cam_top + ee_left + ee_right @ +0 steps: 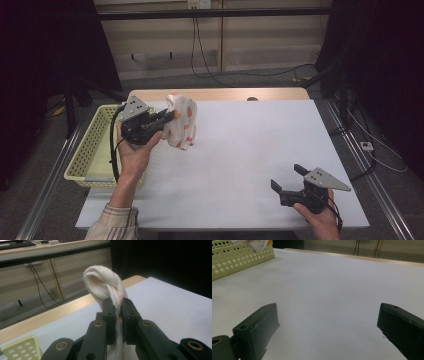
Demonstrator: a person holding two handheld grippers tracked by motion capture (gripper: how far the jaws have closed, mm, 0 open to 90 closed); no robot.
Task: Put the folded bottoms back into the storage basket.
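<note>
A white cloth with orange spots (182, 121) hangs above the far left of the white table (240, 150), pinched by my left gripper (170, 116). In the left gripper view the cloth (103, 285) folds over above the black jaws, and my left gripper (119, 307) is shut on it. My right gripper (287, 177) rests low near the table's front right corner, held in a hand, its jaws wide apart. In the right gripper view my right gripper (328, 322) has only bare table between its fingers.
A pale yellow perforated basket (92, 145) stands off the table's left edge, also seen in the right gripper view as the basket (239, 258) with something white inside. A wooden strip (220, 94) runs along the table's far edge. Cables hang on the wall behind.
</note>
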